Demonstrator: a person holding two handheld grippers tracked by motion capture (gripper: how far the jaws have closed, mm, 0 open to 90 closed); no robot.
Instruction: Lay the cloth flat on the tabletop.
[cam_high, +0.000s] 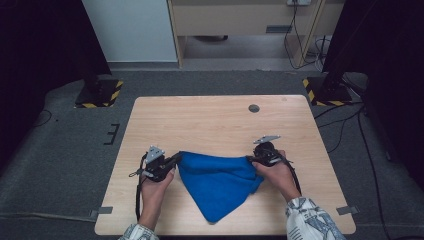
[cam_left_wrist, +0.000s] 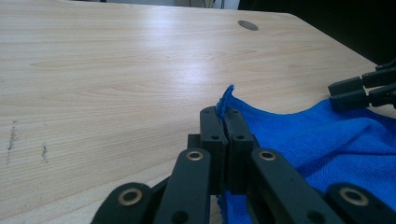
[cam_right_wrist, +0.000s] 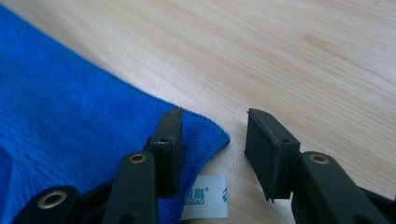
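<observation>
A blue cloth (cam_high: 218, 182) lies on the bench (cam_high: 210, 122) near its front edge, about midway between the left and right edges. It is folded into a rough triangle: a long upper edge runs left to right and a point hangs toward the front edge. A white tag (cam_right_wrist: 204, 197) with printed letters sticks out from under its right corner.

The left gripper (cam_high: 176, 159) is at the cloth's upper left corner. In the left gripper view its jaws are pressed together on that corner, and a small tuft of cloth (cam_left_wrist: 227, 99) stands up above the tips. The left hand (cam_high: 154, 187) holds it from the front edge side.

The right gripper (cam_high: 251, 159) is at the cloth's upper right corner. In the right gripper view its jaws stand wide apart: one rests over the cloth's corner, the other is over bare wood just beside it. The right hand (cam_high: 276, 175) grips it, and a patterned sleeve (cam_high: 310, 220) shows at the front edge.

A round grommet (cam_high: 254, 108) sits in the bench near the back right corner.
</observation>
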